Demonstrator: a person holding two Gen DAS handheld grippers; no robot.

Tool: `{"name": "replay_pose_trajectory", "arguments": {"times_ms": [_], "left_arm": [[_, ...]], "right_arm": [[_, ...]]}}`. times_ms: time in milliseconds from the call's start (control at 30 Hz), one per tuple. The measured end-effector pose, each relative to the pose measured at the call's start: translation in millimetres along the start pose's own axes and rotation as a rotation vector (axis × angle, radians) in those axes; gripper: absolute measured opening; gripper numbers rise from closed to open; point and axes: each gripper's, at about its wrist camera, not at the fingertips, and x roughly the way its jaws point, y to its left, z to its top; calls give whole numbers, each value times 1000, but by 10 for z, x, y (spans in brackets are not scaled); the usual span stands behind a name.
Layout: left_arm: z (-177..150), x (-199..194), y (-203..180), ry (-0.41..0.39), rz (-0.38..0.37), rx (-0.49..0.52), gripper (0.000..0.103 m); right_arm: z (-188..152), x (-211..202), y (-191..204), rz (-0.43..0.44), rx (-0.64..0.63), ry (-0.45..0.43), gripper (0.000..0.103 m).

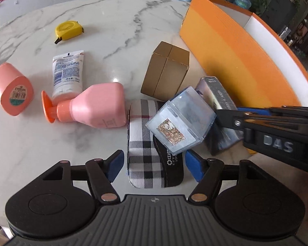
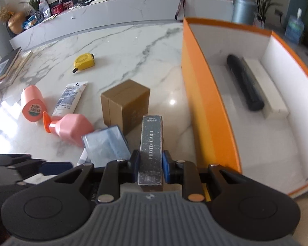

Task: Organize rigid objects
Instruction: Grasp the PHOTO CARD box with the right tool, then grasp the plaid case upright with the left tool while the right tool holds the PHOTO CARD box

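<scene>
- Gripping the card box (image 2: pixel 151 149) in my right gripper (image 2: pixel 150 164), blue pads pressed on both its long sides; box points forward, "PHOTO-CARD" face up.
- Left gripper (image 1: pixel 154 165) spread wide, holding nothing; plaid case (image 1: pixel 142 143) lies flat between its fingers.
- Clear box (image 1: pixel 181 123) tilted, just ahead-right of my left jaws, resting on the plaid case.
- Orange bin (image 2: pixel 207 110) right of my right jaws; black tube (image 2: pixel 245 82) and white box (image 2: pixel 266 88) inside.
- Brown carton (image 2: pixel 126 104) ahead; pink bottle (image 2: pixel 71 127), tube (image 2: pixel 68 98), pink cap (image 2: pixel 32 106), tape measure (image 2: pixel 83 61) ahead-left on the table (image 2: pixel 133 47).
</scene>
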Motion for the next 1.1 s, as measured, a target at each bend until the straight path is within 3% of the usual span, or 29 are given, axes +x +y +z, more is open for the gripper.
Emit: {"name": "replay_pose_trajectory", "arguments": {"times_ms": [233, 300, 333, 433, 500, 600, 700, 800, 967, 1033, 1100], "left_arm": [[-18, 34, -48, -13, 14, 14, 68], [-37, -9, -56, -22, 30, 19, 59], [-40, -65, -63, -39, 44, 24, 47], [-26, -190, -91, -53, 54, 50, 33], [-35, -216, -88, -55, 50, 45, 32], [-34, -221, -13, -47, 5, -39, 30], [-26, -164, -8, -39, 71, -65, 32], [-33, -100, -8, -35, 73, -86, 41], [-48, -30, 92, -42, 94, -142, 76], [-58, -2, 208, -40, 50, -224, 77], [-38, 13, 163, -46, 60, -196, 75]], "right_arm": [[-65, -1, -49, 31, 25, -14, 23], [-77, 9, -46, 35, 22, -19, 23], [-81, 6, -53, 42, 25, -25, 23], [-85, -10, -86, 62, 40, -36, 23], [-88, -16, -85, 63, 42, -40, 23], [-97, -34, -100, 73, 49, -46, 23], [-108, -40, -112, 79, 50, -37, 23], [-126, -39, -98, 75, 42, -32, 23], [-139, -58, -105, 72, 38, -43, 23], [-141, -63, -105, 71, 39, -46, 23], [-145, -67, -103, 70, 39, -50, 23]]}}
